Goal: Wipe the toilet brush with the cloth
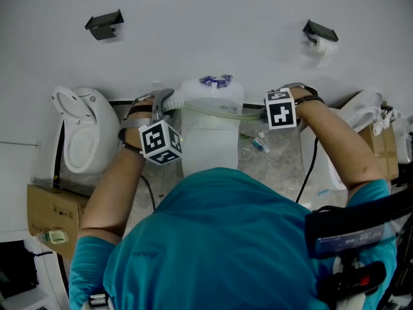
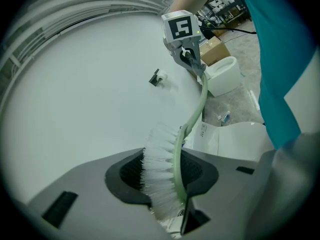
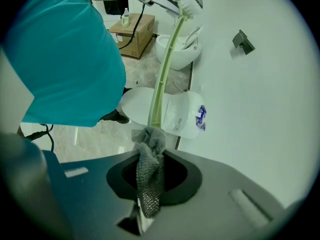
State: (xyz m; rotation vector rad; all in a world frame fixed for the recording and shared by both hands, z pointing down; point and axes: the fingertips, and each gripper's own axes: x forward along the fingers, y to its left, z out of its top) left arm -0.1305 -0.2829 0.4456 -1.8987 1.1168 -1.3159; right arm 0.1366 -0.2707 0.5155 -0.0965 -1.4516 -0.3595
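1. White wall (image 1: 206,31) and a speckled, stone-look floor (image 1: 284,163) lay behind a glossy white toilet (image 1: 210,141).
2. The left claw (image 2: 162,184) stood wide, clamped on the head of the toilet brush (image 2: 192,114), with stiff white bristles (image 2: 157,169) fanning out between its jaws.
3. The right claw (image 3: 152,189) was pinched on the cloth (image 3: 150,154), a grey knitted mesh bunched into hanging folds.
4. The handle (image 3: 162,74) was slim, pale green and gently curved. It ran through the air from claw to claw above the toilet, and its far end met the cloth.
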